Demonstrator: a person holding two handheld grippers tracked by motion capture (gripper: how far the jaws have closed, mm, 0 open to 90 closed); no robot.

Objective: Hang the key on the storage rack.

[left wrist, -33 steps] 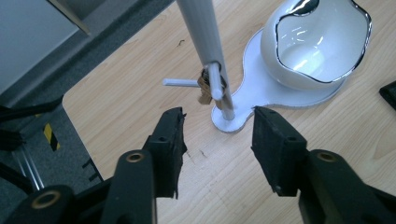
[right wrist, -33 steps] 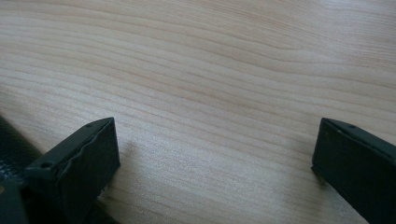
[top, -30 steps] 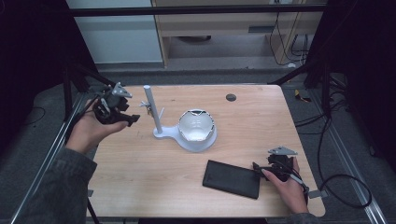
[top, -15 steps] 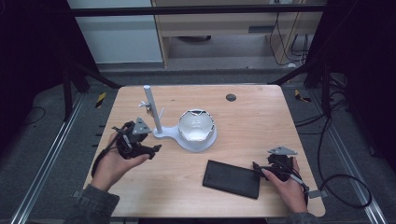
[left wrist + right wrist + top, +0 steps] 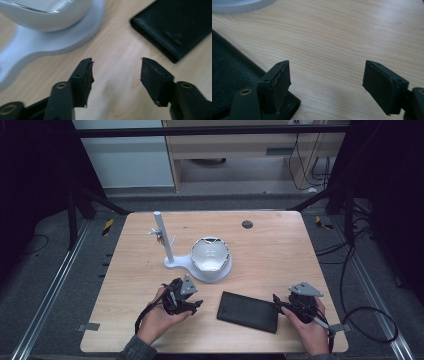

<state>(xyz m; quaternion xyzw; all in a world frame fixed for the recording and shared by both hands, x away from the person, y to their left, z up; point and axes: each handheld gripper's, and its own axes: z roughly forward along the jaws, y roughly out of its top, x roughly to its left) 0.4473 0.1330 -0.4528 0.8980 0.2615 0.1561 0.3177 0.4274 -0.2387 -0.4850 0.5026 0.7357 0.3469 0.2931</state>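
Note:
A flat black wallet [image 5: 248,311] lies near the table's front edge, between my two hands. My left gripper [image 5: 196,304] rests low just left of it, open; in the left gripper view [image 5: 116,65] only bare wood lies between the jaws, with the wallet [image 5: 175,27] ahead at the upper right. My right gripper [image 5: 278,302] sits at the wallet's right end, open. In the right gripper view [image 5: 327,72] its left jaw hangs over the wallet's corner [image 5: 232,67] without pressing it. Both pairs of jaws have just been closing, with nothing between them.
A white stand [image 5: 172,265] with an upright post [image 5: 163,232] and a white bowl [image 5: 210,255] stands mid-table, just behind my left gripper. Something small hangs on the post's pegs [image 5: 159,236]. A dark round spot [image 5: 247,224] marks the far side.
My left hand has come down from the table's far left corner to the front, beside the wallet. The right hand has barely shifted.

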